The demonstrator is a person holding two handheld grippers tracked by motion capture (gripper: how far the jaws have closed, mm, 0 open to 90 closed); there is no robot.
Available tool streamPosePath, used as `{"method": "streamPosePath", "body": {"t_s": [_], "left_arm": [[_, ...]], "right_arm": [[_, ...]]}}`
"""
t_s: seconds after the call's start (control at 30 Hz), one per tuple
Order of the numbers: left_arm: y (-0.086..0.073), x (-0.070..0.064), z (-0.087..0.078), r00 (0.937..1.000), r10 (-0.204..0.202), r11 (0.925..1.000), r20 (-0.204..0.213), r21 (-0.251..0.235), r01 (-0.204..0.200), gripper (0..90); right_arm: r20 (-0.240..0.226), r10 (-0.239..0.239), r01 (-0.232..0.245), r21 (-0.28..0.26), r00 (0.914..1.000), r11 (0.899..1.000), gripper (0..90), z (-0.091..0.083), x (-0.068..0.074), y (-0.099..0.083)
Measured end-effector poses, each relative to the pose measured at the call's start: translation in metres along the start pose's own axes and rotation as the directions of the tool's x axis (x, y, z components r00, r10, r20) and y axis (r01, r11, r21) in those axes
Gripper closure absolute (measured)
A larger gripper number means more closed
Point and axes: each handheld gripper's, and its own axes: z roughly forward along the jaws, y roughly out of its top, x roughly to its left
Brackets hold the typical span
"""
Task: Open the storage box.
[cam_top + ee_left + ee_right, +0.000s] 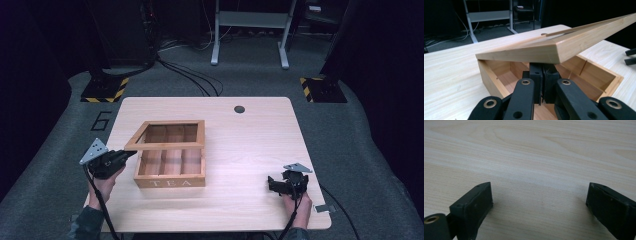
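At centre left of the high view, we see our left tongs point(131, 154) pressed together under the tea box point(170, 176) lid point(167, 135), propping it raised; right tongs point(286, 183) rest released on the bench point(250, 145).

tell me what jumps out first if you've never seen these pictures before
The wooden tea box on the left half of the table draws the eye, its windowed lid propped partway open. The left gripper has its shut jaws pushed under the lid's corner at the box's left side. The right gripper rests open on bare wood near the table's front right edge.
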Motion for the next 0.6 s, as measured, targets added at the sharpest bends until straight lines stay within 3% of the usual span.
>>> {"method": "streamPosePath", "body": {"t_s": [0.6], "left_arm": [[0.033, 0.01, 0.01, 0.9991, 0.042, 0.999, 0.01, 0.01, -0.042, 87.7]], "right_arm": [[-0.001, -0.001, 0.001, 0.001, 1.0, 1.0, 6.4, 0.0, 0.0, 0.0]]}}
